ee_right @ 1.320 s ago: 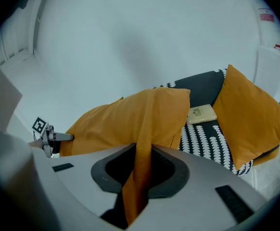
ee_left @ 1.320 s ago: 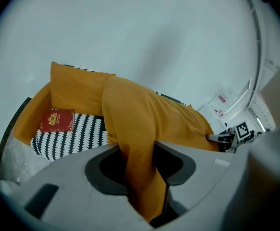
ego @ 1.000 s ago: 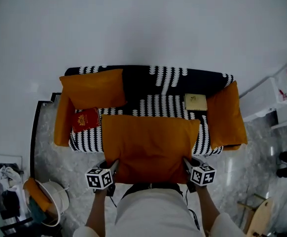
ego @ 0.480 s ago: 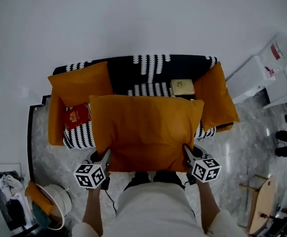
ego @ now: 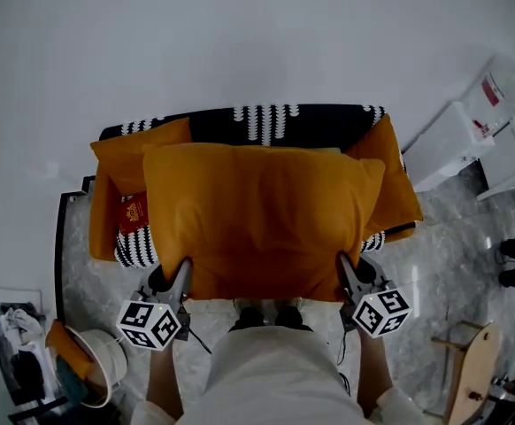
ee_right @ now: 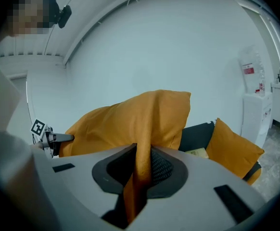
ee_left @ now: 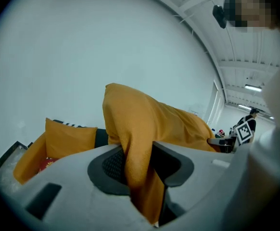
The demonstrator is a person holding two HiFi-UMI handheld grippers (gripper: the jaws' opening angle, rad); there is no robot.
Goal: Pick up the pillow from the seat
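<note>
Pillow (ego: 262, 220), orange and rectangular, is held in the middle of the head view, above the black-and-white patterned sofa (ego: 275, 118). It hides most of the seat and appears to be raised clear of it.

The left gripper (ego: 180, 277) has the lower left corner and the right gripper (ego: 346, 273) the lower right corner. In each gripper view the jaws stand narrow, with a fold of orange fabric pinched between the pads. A grip at both near corners looks chosen to spread the weight of a soft, wide thing, so that it neither sags in the middle nor swings round as it rises.

The pillow's long axis runs left to right across the frame, parallel to the sofa's front edge. Its broad face is turned up toward the head camera. The gripped edge lies nearest the person and the opposite edge reaches toward the sofa back at the top of the frame.

Another orange cushion (ego: 120, 162) leans at the sofa's upper left, with one more (ego: 397, 193) at the right end. A red book (ego: 134, 212) shows on the seat just beside the pillow's left edge.
</note>
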